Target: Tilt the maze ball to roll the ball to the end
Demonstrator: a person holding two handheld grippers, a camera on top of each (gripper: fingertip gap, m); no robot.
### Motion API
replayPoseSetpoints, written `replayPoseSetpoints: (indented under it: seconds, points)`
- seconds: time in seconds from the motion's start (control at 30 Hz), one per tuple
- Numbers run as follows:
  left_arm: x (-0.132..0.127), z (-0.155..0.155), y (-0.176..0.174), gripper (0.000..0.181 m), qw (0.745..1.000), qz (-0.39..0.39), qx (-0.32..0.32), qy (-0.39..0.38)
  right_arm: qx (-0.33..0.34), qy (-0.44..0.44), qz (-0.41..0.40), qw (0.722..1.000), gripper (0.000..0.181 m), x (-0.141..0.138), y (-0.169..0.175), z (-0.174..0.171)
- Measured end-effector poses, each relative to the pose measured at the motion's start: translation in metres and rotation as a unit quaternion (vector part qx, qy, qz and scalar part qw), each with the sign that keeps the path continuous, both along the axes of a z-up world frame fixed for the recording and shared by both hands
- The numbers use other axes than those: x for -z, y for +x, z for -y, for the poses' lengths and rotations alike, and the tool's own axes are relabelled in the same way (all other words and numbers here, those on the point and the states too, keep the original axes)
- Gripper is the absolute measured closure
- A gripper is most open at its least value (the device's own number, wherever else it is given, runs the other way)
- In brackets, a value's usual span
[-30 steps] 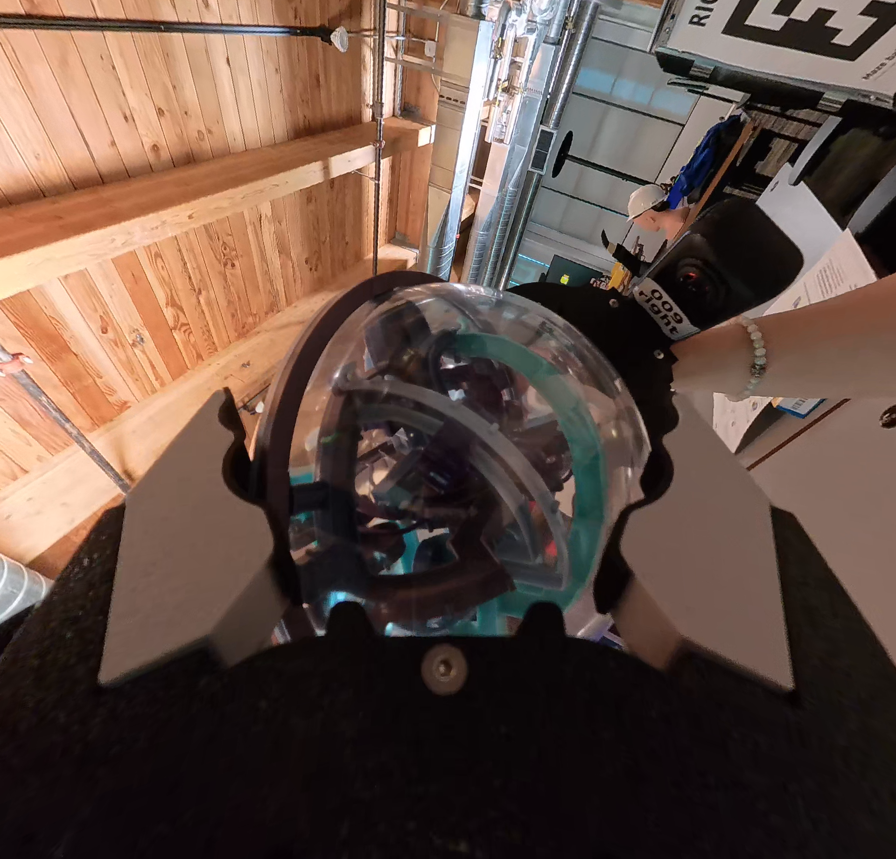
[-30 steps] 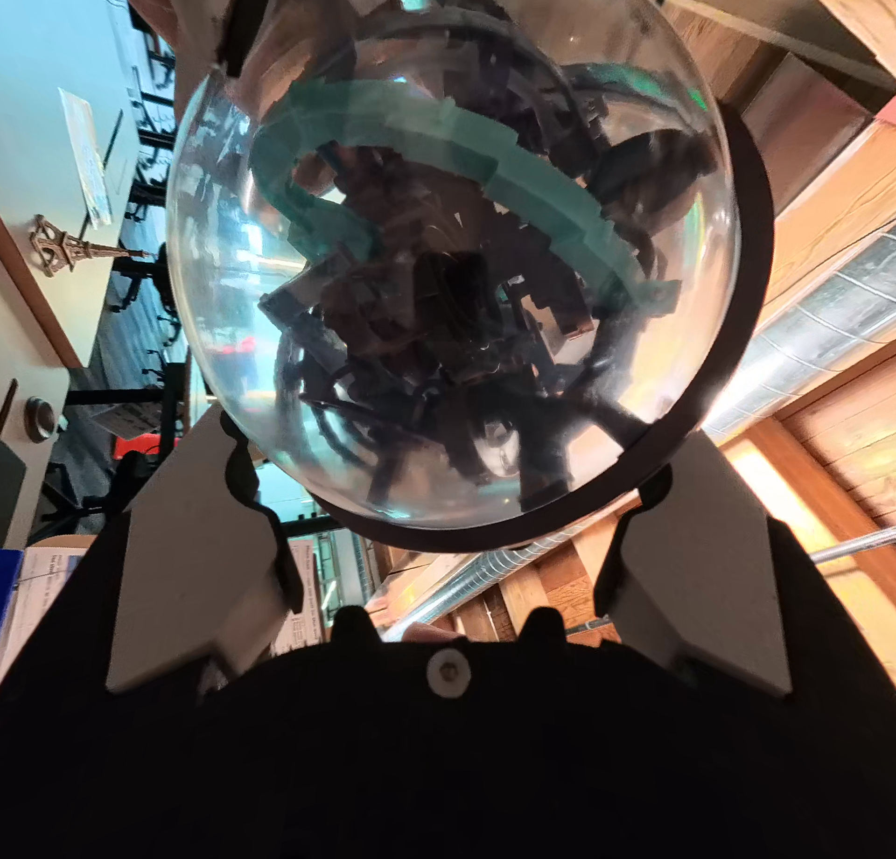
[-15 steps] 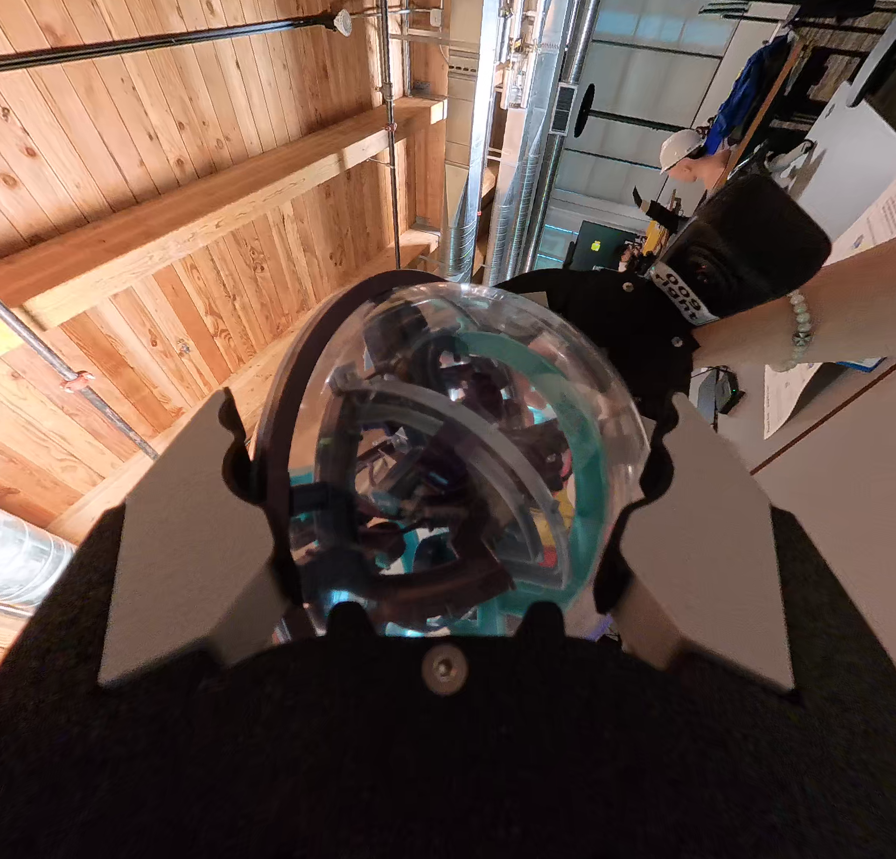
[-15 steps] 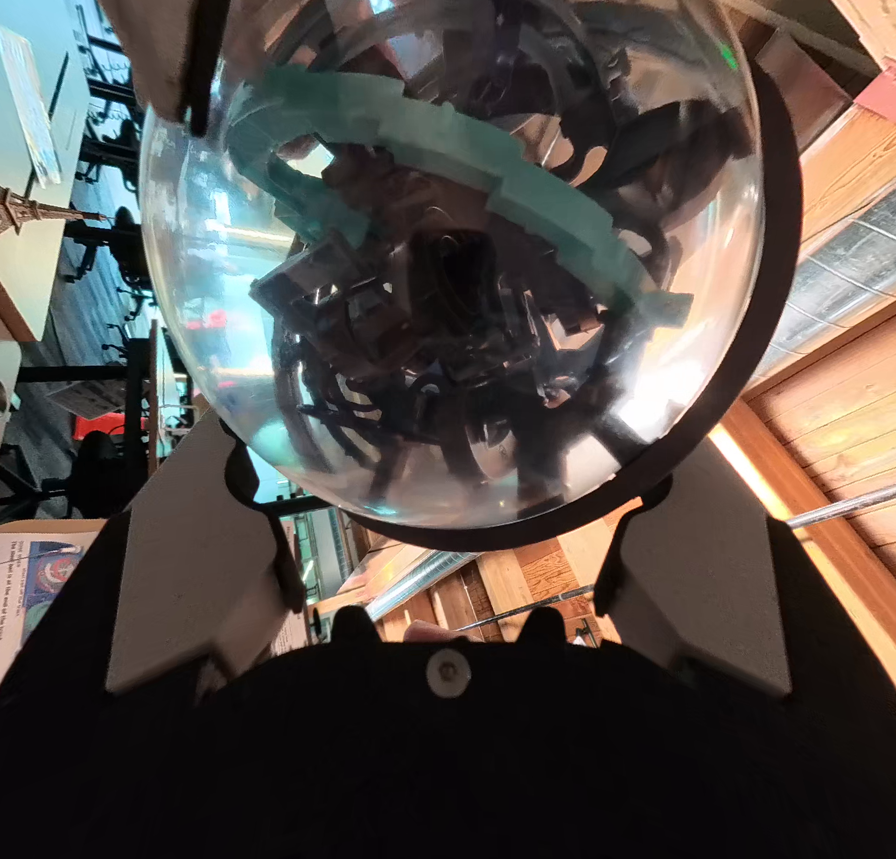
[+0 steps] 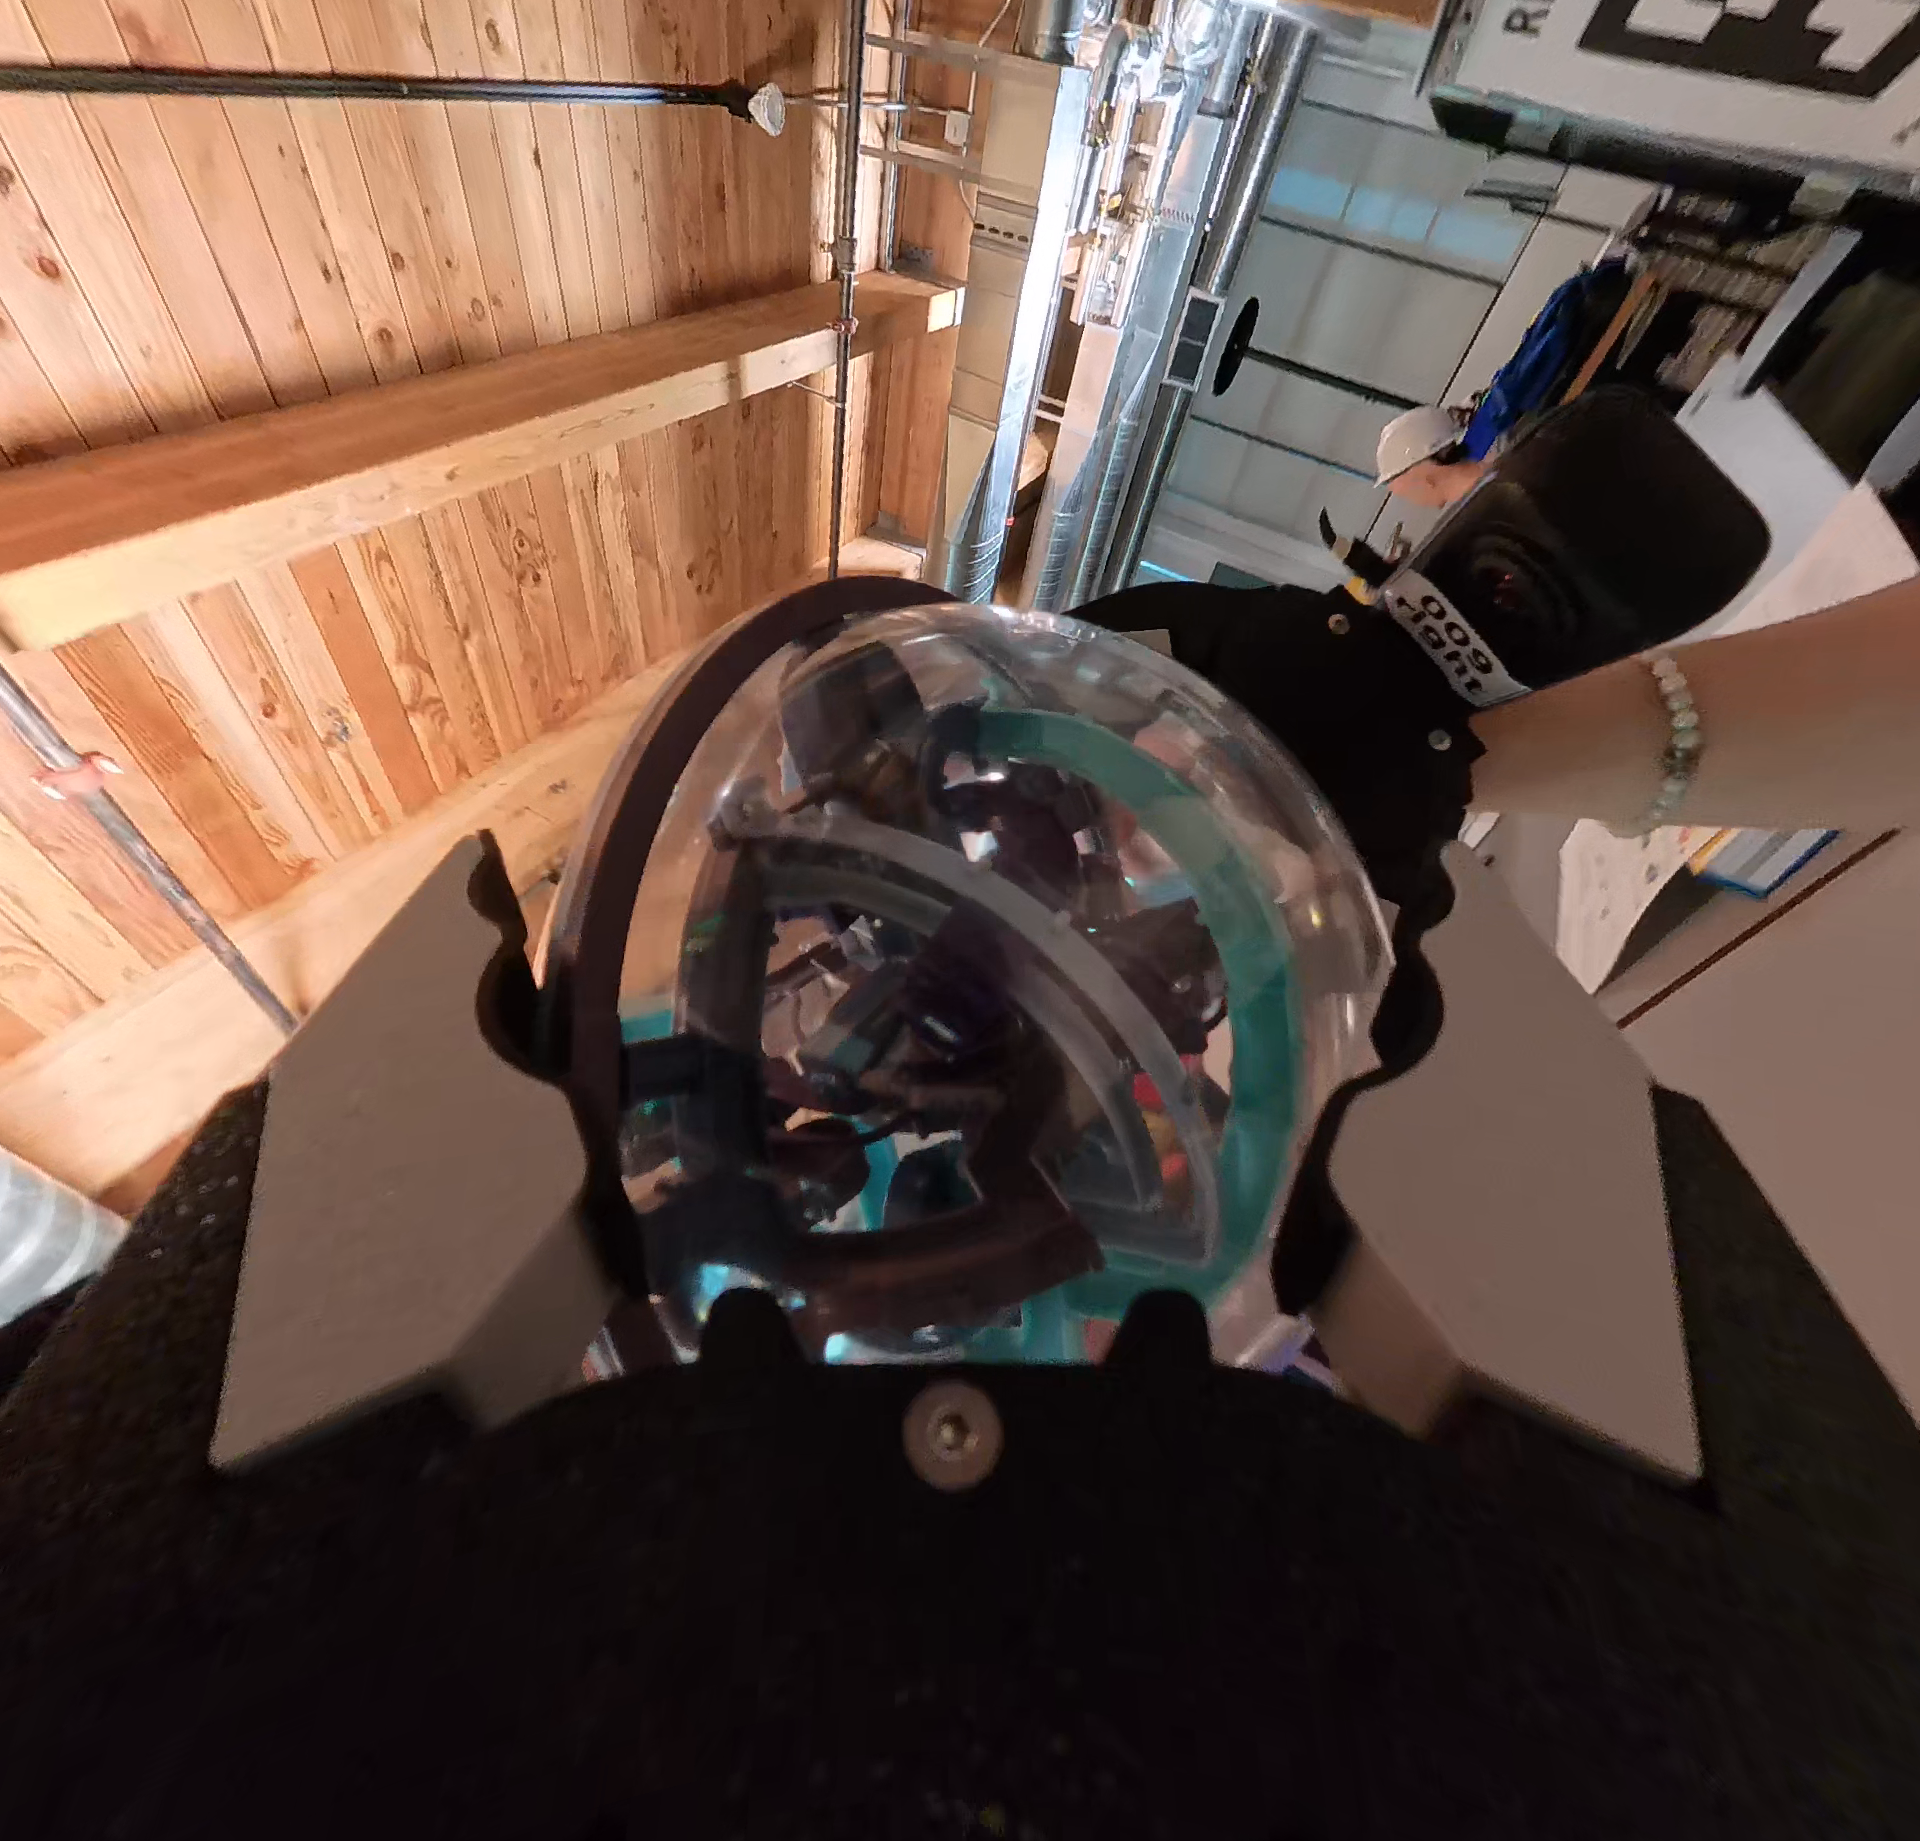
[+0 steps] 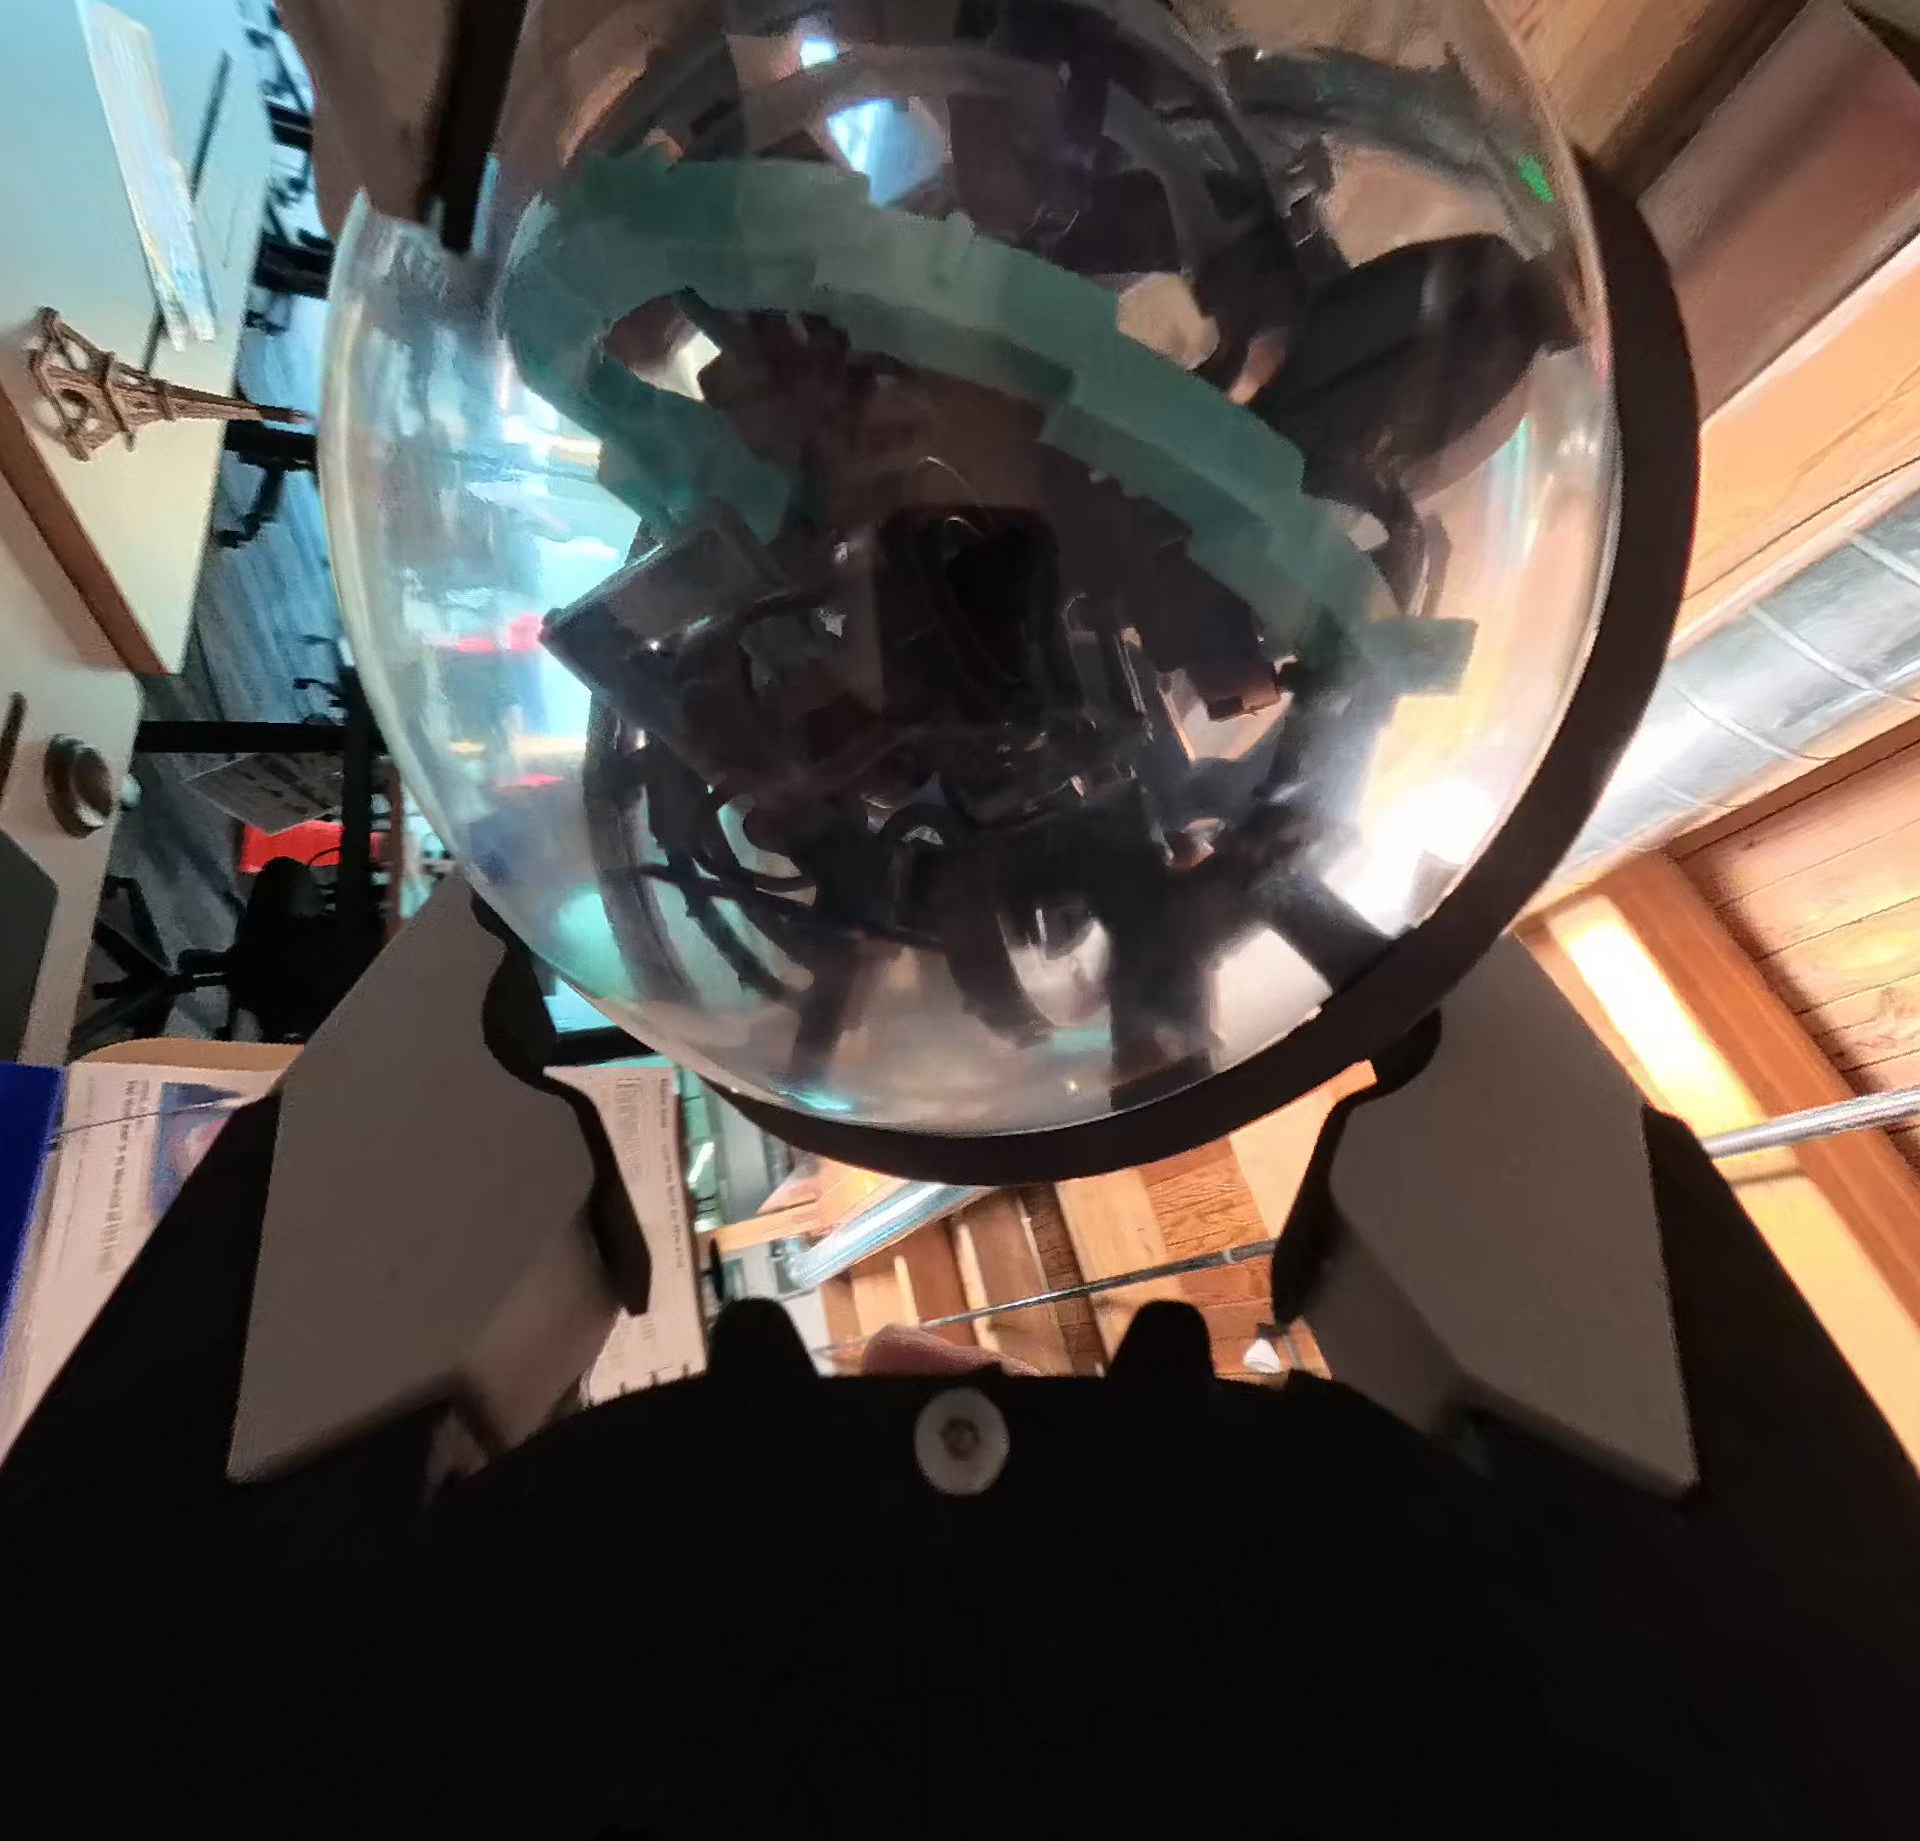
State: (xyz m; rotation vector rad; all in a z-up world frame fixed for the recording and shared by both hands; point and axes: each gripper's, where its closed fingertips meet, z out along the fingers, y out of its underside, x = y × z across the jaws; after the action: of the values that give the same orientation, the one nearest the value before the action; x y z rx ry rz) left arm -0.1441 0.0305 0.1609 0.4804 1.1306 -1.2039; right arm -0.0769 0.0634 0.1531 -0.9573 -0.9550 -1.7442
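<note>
The maze ball [image 5: 966, 1012] is a clear sphere with a black ring around it and teal, grey and dark tracks inside. It is held up in the air between both grippers. My left gripper [image 5: 966, 960] is shut on it, with the left finger's notch on the black ring. My right gripper [image 6: 956, 960] is shut on the maze ball [image 6: 966, 544] from the opposite side, and its black body shows beyond the sphere in the left wrist view [image 5: 1351, 669]. I cannot pick out the small rolling ball among the tracks.
A wooden plank ceiling with a beam [image 5: 416, 461] and metal ducts [image 5: 1122, 233] lie behind the ball. A person's forearm with a bead bracelet [image 5: 1673, 742] holds the right gripper. A desk with a small tower model [image 6: 94, 394], papers [image 6: 114, 1168] and office chairs [image 6: 281, 918] lie to the left.
Both grippers swung with the maze ball, so the backgrounds shifted one way and back. In the right wrist view the teal track sits lower. Both grips stayed the same.
</note>
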Motion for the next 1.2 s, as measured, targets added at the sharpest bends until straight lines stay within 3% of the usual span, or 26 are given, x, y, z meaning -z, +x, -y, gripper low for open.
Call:
replayPoseSetpoints:
  seconds: [0.27, 0.63, 0.73, 0.83, 0.97, 1.03, 1.13, 1.2]
  points:
    - [-0.003, -0.013, 0.005, 0.024, 0.99, -0.109, 0.077, -0.045, -0.026, -0.066, -0.08, 0.994, 0.024, 0.015, -0.004, -0.006]
    - [-0.003, -0.017, 0.015, 0.024, 0.964, -0.223, 0.121, -0.081, -0.088, -0.105, -0.165, 0.977, 0.024, 0.026, -0.008, -0.006]
    - [-0.005, -0.021, 0.034, 0.024, 0.931, -0.325, 0.103, -0.128, -0.112, -0.126, -0.271, 0.948, 0.023, 0.035, 0.0, -0.009]
    - [0.012, -0.033, 0.071, 0.024, 0.856, -0.478, 0.038, -0.191, -0.142, -0.162, -0.443, 0.87, 0.024, 0.061, 0.018, -0.018]
    - [0.039, -0.045, 0.098, 0.023, 0.789, -0.577, 0.013, -0.208, -0.167, -0.155, -0.554, 0.8, 0.024, 0.092, 0.03, -0.03]
    - [0.04, -0.045, 0.096, 0.024, 0.768, -0.599, 0.052, -0.22, -0.193, -0.138, -0.571, 0.786, 0.023, 0.089, 0.023, -0.028]
    - [0.023, -0.038, 0.08, 0.023, 0.754, -0.595, 0.133, -0.245, -0.26, -0.113, -0.551, 0.785, 0.023, 0.063, 0.001, -0.017]
    - [0.017, -0.034, 0.076, 0.023, 0.754, -0.591, 0.146, -0.248, -0.271, -0.115, -0.556, 0.777, 0.023, 0.054, -0.004, -0.011]
